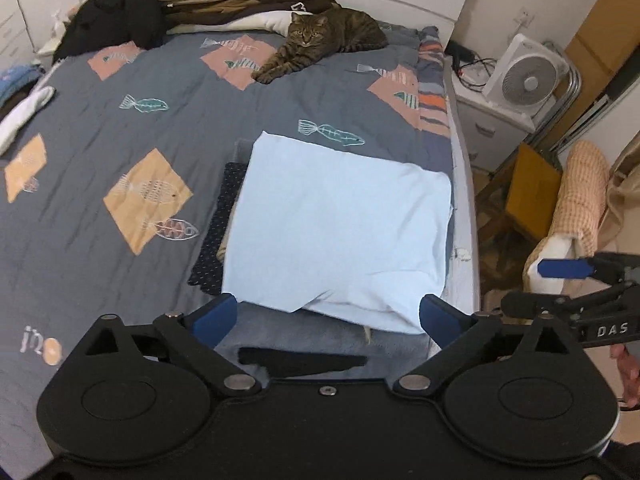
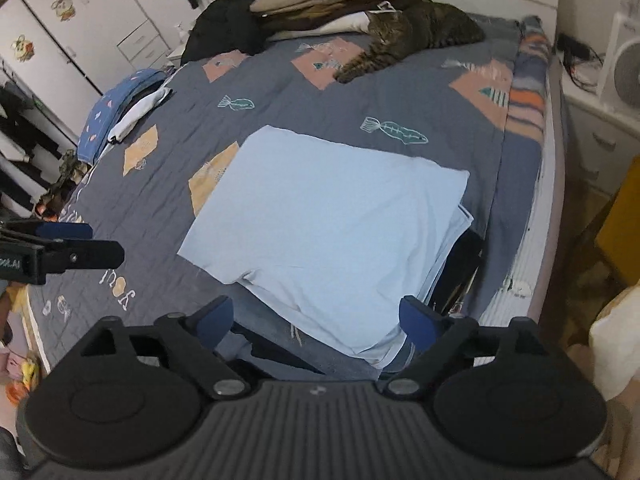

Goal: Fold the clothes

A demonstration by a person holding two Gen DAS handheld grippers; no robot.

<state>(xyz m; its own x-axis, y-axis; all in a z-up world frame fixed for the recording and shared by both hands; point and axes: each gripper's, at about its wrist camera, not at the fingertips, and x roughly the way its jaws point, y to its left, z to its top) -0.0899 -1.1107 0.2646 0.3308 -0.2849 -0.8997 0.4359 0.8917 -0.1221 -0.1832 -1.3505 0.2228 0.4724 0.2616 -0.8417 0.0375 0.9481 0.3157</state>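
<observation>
A light blue garment [image 1: 340, 224] [image 2: 328, 224] lies folded into a rectangle on top of a small stack near the bed's right edge. Under it show a dark dotted cloth [image 1: 216, 232] and a blue-grey denim piece [image 1: 288, 332] [image 2: 272, 332]. My left gripper [image 1: 328, 314] hovers above the stack's near edge, open, with nothing between its blue pads. My right gripper [image 2: 316, 316] is likewise above the near edge, open and holding nothing. Each gripper also shows at the side of the other's view, the right gripper [image 1: 540, 284] off the bed's edge and the left gripper [image 2: 80, 244] over the quilt.
A tabby cat [image 1: 320, 40] [image 2: 408, 36] lies at the head of the grey fish-patterned quilt [image 1: 120, 120], beside a pile of dark and beige clothes [image 1: 180, 4]. More clothes [image 2: 116, 108] lie at the left edge. A white fan [image 1: 524, 76] stands on the nightstand; a checked-cloth chair [image 1: 580, 196] is right.
</observation>
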